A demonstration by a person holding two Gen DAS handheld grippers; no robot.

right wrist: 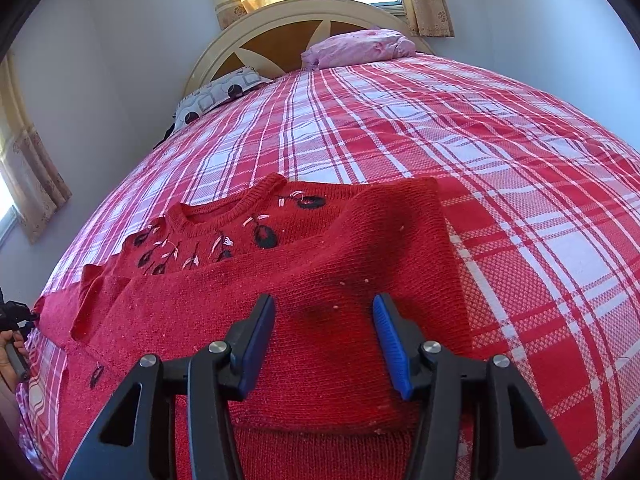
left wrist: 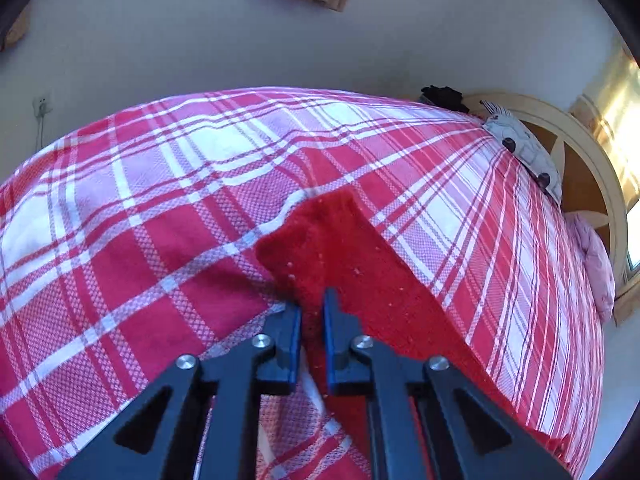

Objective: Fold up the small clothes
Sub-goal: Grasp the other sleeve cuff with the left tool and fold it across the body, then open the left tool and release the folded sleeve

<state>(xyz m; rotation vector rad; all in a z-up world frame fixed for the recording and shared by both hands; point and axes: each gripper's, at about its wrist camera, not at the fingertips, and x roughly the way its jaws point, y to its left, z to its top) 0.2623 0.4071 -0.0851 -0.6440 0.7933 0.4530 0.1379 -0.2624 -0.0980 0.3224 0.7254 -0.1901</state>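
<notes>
A small red knit sweater [right wrist: 320,264] with dark embroidered flowers near its neckline lies on the plaid bed, one sleeve folded across its front. My right gripper [right wrist: 324,312] is open just above the folded sleeve, holding nothing. In the left wrist view a red edge of the sweater [left wrist: 360,256] lies on the bed, and my left gripper [left wrist: 312,304] is shut on that knit edge, the fabric pinched between its blue pads. The left gripper also shows at the far left of the right wrist view [right wrist: 14,314].
The bed has a red and white plaid cover [right wrist: 500,168]. A patterned pillow [right wrist: 216,96] and a pink bundle [right wrist: 360,46] lie by the wooden headboard [right wrist: 280,32]. Curtained windows stand behind and to the left. A wall socket [left wrist: 42,106] is on the far wall.
</notes>
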